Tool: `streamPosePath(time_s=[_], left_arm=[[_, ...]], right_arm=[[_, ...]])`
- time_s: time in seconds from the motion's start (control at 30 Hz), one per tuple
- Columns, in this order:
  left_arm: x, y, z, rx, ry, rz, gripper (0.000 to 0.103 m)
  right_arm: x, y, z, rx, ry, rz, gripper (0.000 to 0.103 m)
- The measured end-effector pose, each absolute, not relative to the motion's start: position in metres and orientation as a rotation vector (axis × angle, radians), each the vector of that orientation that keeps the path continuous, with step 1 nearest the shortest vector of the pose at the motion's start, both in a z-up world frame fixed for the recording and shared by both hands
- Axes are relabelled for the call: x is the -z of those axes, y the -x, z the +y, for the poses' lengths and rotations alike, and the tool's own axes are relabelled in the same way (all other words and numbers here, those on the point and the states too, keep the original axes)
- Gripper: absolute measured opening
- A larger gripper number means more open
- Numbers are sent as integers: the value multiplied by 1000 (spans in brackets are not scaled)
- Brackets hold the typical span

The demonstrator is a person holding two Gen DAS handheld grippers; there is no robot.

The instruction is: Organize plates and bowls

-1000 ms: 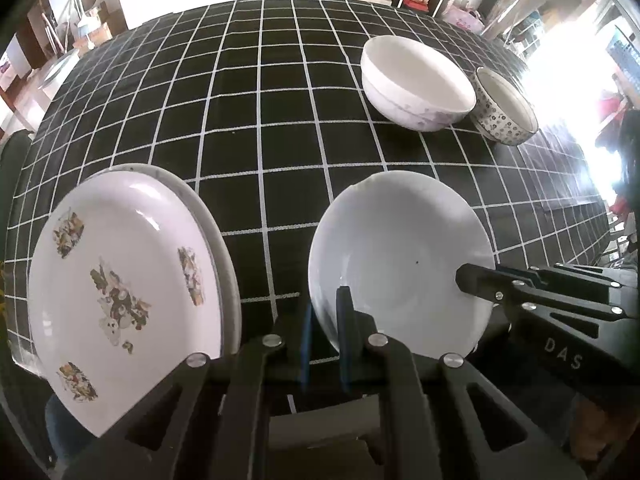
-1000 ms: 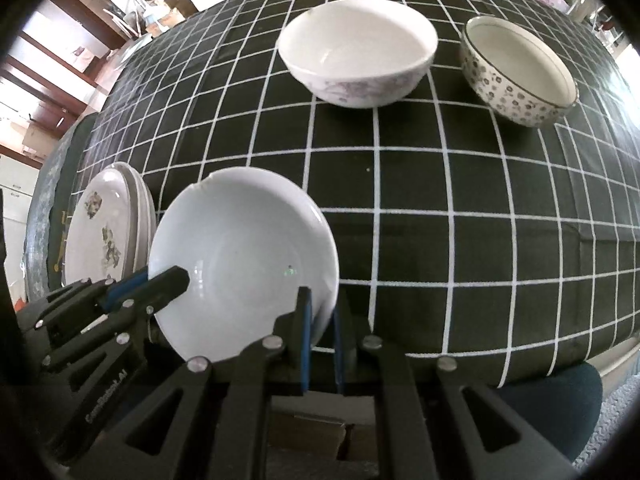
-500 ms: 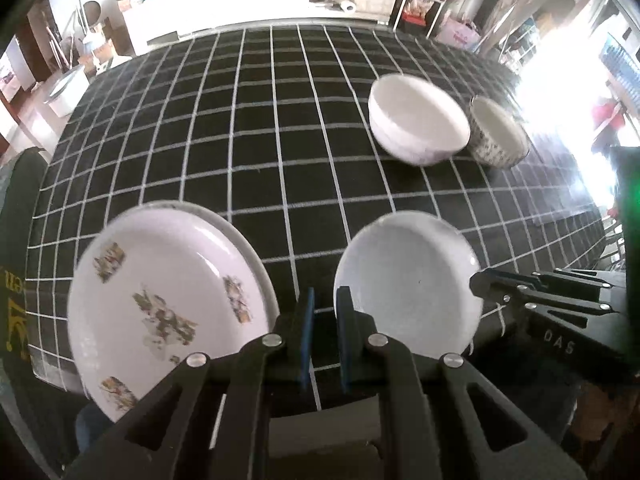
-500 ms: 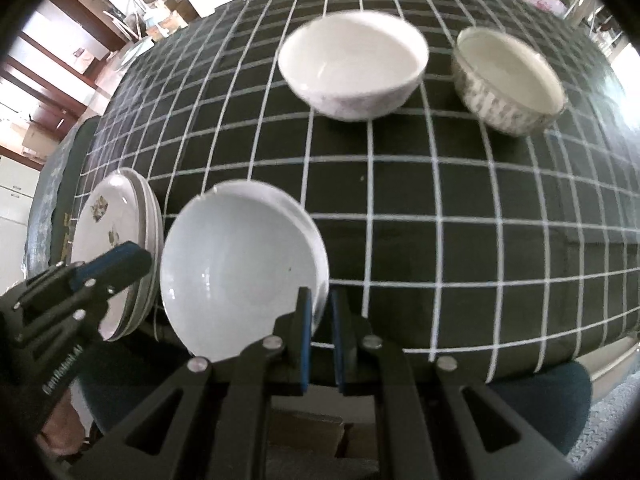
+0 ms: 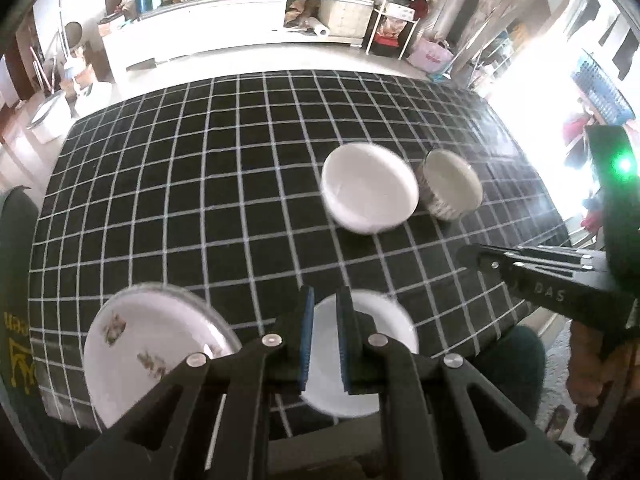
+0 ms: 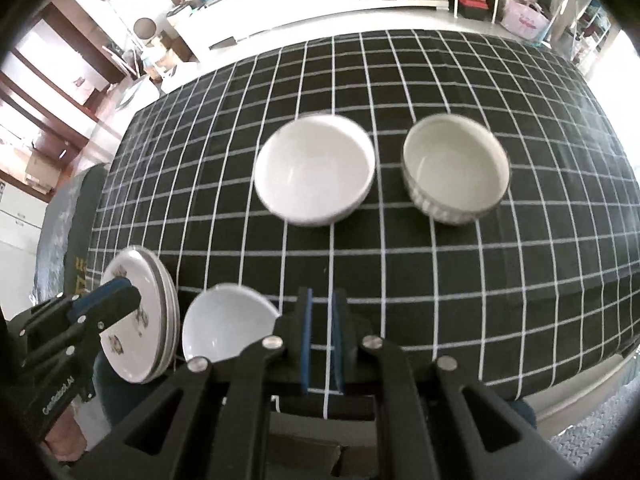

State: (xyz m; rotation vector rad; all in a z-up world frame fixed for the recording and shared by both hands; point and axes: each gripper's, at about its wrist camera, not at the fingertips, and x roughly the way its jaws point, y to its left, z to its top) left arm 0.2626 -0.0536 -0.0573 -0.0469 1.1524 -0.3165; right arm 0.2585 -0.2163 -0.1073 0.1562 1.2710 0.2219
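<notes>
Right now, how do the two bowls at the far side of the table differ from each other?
The white bowl is plain white outside; the patterned bowl has a dark speckled outer wall. The white bowl looks wider and shallower, the patterned bowl narrower and deeper. The white bowl sits left, the patterned bowl right. Both stand upright, empty, on the checked tablecloth.

Counter (image 6: 440, 280) carries four groups. Near edge, left: stack of plates (image 6: 136, 320), overhanging the edge. Just right of it, touching or nearly so: shallow bowl (image 6: 228, 324). Farther back, mid-counter: wide bowl (image 6: 316, 168), with the smaller bowl (image 6: 456, 168) just beside it on the right, apart in the right wrist view. Left hand-held gripper (image 5: 325, 344) is above the shallow bowl; right hand-held gripper (image 6: 321, 344) is to that bowl's right. Behind the counter: floor, then a long cabinet (image 5: 224, 28) with clutter on top.
</notes>
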Motion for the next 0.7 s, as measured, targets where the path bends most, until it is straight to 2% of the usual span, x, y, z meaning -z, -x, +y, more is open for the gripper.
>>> streamPosePath(time_s=[0.2, 0.57, 0.63, 0.7], left_arm=[[61, -298, -68, 324, 50, 1195, 9], [105, -356, -77, 335, 116, 1294, 10], [108, -363, -79, 336, 111, 1294, 16], [114, -371, -83, 334, 107, 1296, 18]], right_arm=[[106, -289, -227, -197, -181, 1280, 12], [136, -339, -238, -171, -197, 1343, 14], [143, -347, -240, -160, -196, 1353, 15], [149, -352, -241, -162, -207, 1362, 15]])
